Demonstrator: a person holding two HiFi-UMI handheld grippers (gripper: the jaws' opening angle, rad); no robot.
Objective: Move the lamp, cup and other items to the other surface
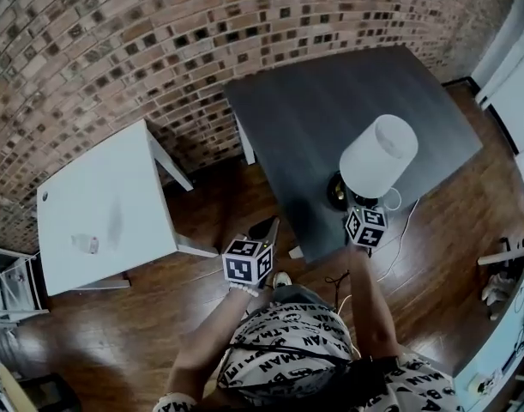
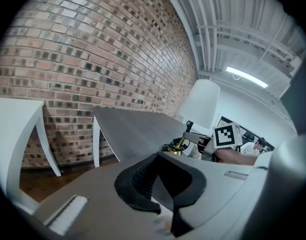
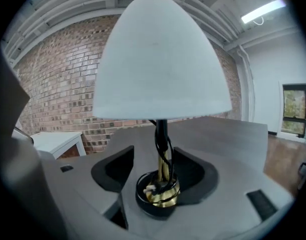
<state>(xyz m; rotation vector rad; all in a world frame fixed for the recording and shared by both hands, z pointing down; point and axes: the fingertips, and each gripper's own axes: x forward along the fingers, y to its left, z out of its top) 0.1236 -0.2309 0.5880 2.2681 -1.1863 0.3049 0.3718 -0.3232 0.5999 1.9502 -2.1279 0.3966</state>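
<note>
- Lamp [image 1: 377, 157] is seen upright on the dark table [image 1: 330, 101], close to the edge nearest to the person.
- Its white shade [image 3: 160, 64] fills the upper part of the right gripper view, and its black and gold base [image 3: 160, 196] is seen below it on the table top.
- The right gripper [image 3: 155, 171] is held at the foot of the lamp. Its jaws stand apart, the stem and the base are between them, and a gap is left on each side, so the lamp is not gripped.
- The left gripper [image 2: 160, 184] is held over the wood floor [image 1: 201, 221], between the two tables and near the corner of the dark one. Its pads are seen close together with nothing between them.
- A white cord [image 1: 403, 221] is led from the lamp over the table edge down to the floor.
- The white table [image 1: 99, 196] stands to the left, beside the brick wall [image 1: 159, 41]. A small clear item [image 1: 86, 244] lies on it; what it is cannot be told.
</note>
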